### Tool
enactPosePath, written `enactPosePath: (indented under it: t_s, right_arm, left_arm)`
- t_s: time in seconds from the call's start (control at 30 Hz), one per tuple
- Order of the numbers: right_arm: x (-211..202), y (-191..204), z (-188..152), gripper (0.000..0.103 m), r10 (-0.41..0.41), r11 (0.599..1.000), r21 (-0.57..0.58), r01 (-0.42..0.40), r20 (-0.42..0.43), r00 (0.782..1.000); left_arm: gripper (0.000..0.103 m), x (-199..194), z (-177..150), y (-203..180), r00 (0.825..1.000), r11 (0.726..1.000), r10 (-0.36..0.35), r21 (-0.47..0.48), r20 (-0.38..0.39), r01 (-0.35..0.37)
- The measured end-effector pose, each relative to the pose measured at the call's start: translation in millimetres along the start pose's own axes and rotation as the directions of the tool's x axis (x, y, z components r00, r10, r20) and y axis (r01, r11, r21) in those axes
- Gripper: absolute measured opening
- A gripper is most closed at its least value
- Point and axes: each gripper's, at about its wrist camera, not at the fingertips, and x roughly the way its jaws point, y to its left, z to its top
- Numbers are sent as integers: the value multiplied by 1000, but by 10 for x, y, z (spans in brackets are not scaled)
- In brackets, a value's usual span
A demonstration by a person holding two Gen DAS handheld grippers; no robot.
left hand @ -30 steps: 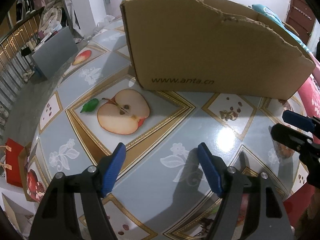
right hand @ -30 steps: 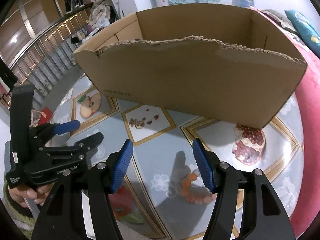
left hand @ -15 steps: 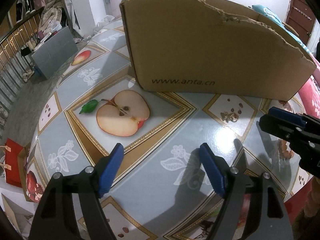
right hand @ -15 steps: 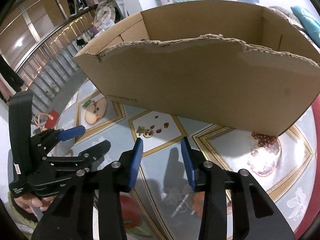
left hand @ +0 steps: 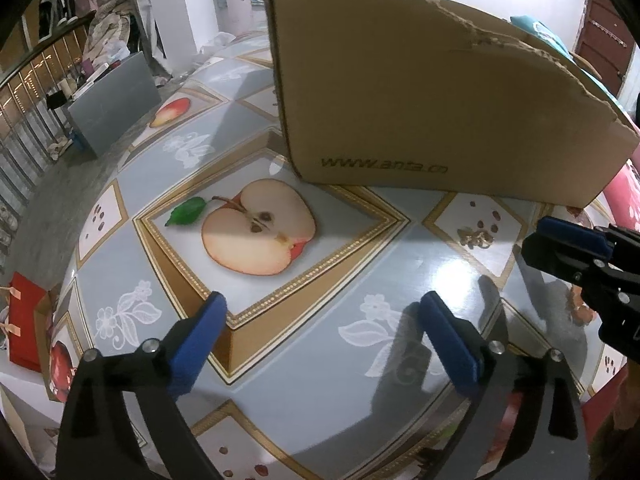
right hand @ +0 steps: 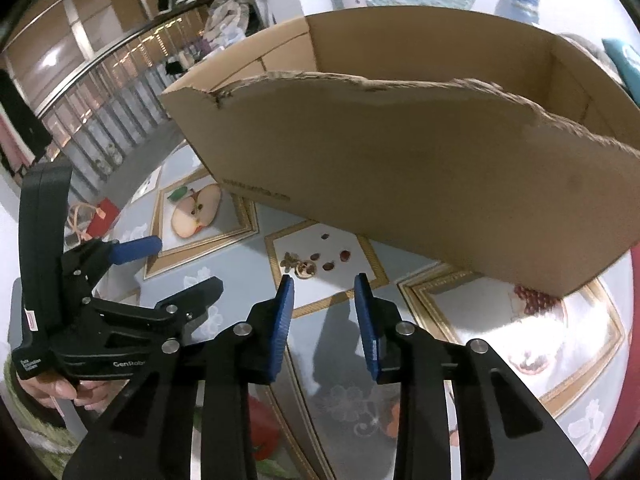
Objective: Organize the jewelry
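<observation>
A small gold piece of jewelry (right hand: 302, 269) lies on a white square of the patterned tablecloth, just ahead of my right gripper (right hand: 324, 300); it also shows in the left wrist view (left hand: 474, 237). The right gripper's jaws stand partly closed and empty above the cloth. An orange bead bracelet (right hand: 394, 416) lies below the right gripper, mostly hidden by it. My left gripper (left hand: 320, 316) is open and empty over the cloth near the printed apple (left hand: 258, 232). A torn cardboard box (right hand: 400, 152) stands behind the jewelry, open at the top.
The tablecloth (left hand: 340, 280) shows printed fruit and seeds that are not real objects. The right gripper appears at the right edge of the left wrist view (left hand: 568, 248). A red bag (left hand: 22, 320) sits off the table's left edge, a railing beyond.
My right gripper has narrowed its jaws and moved forward over the bracelet toward the gold piece. The left gripper has stayed open and shifted slightly closer to the box.
</observation>
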Motion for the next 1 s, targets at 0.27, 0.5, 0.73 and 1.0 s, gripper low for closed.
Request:
enactPosePath:
  t_s: [0.27, 0.5, 0.73, 1.0]
  right_arm:
    - [175, 125, 102, 16, -35, 997, -65, 35, -6, 999]
    - [294, 172, 103, 13, -86, 990, -116, 83, -19, 996]
    - [209, 100, 52, 13, -134, 985, -118, 129, -35, 990]
    - [40, -116, -81, 13, -188, 981, -57, 184, -61, 980]
  left_arm:
    - [97, 4, -19, 12, 1000, 1000, -5, 7, 20, 5]
    - [97, 6, -34, 10, 999, 1000, -9, 11, 32, 8]
    - [97, -4, -43, -2, 999, 1000, -9, 12, 36, 8]
    - [97, -4, -50, 9, 999, 1000, -10, 13, 36, 9]
